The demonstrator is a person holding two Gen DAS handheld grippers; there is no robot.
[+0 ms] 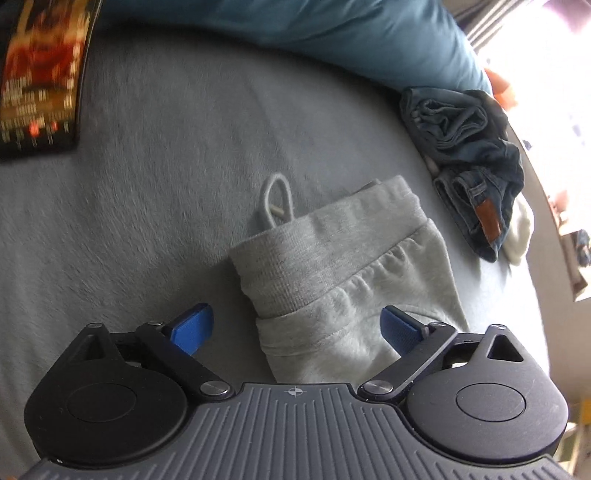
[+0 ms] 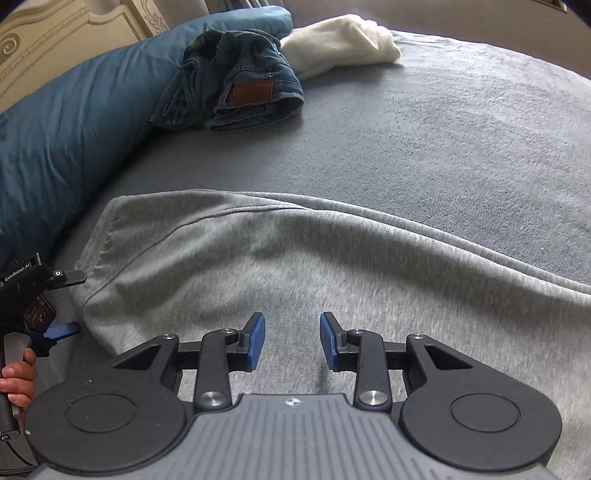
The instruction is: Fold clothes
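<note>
Sweatpants (image 1: 332, 273), grey, lie on grey bed cover (image 1: 147, 206). Left wrist view: waistband end w/ drawstring loop (image 1: 275, 199) faces away from camera. Left gripper (image 1: 297, 326) released, jaws wide, blue pads either side of fabric edge, not pressing it. Crumpled jeans (image 1: 469, 147) further right, white cloth (image 1: 519, 236) beside them, blue pillow (image 1: 351, 33) behind. Dark printed item (image 1: 40, 74) at upper left, blurred.

Right wrist view: right gripper (image 2: 292, 341) partly open over sweatpants (image 2: 295, 258), nothing between pads; contact w/ fabric cannot be told. Garment spread across lower frame. Jeans (image 2: 240, 81) rest against pillow (image 2: 74, 118), white cloth (image 2: 340, 44) just beside. Left gripper (image 2: 68, 299) at left edge, held by hand (image 2: 16, 376).
</note>
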